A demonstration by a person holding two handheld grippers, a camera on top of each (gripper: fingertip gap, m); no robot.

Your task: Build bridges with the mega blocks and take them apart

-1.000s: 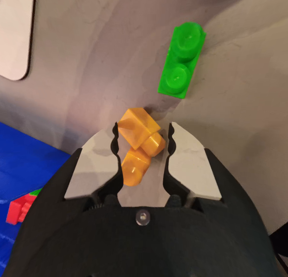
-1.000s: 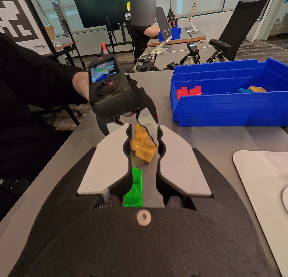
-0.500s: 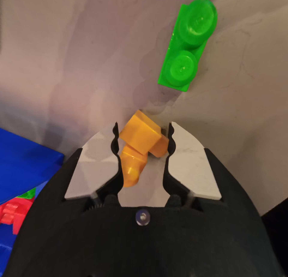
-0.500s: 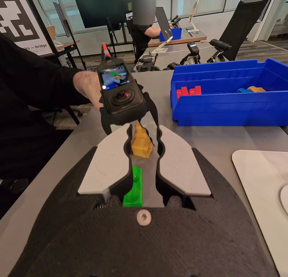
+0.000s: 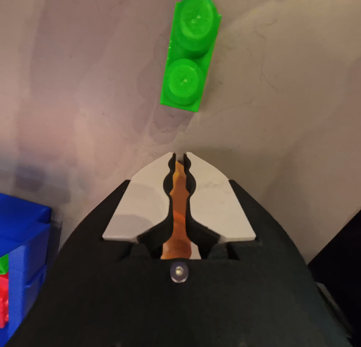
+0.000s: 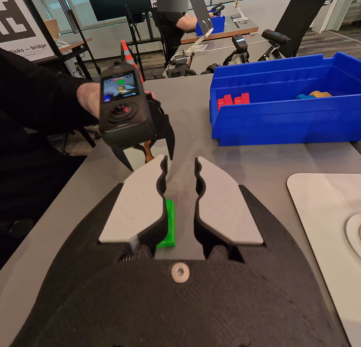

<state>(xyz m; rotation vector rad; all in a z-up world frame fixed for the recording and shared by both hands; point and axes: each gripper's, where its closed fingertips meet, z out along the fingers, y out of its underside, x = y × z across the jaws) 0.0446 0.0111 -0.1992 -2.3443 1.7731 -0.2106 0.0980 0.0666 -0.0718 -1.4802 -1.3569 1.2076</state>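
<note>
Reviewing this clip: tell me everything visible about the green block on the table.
The green block is a bright green, glossy plastic piece: a low rectangular base with two round studs in a row on top. It lies flat, studs up, on the grey table, lengthwise and slightly slanted in the left wrist view. Nothing grips it. It sits apart, ahead of the left hand-held gripper; in the right wrist view it lies under the open right hand-held gripper, partly hidden by one finger.
</note>
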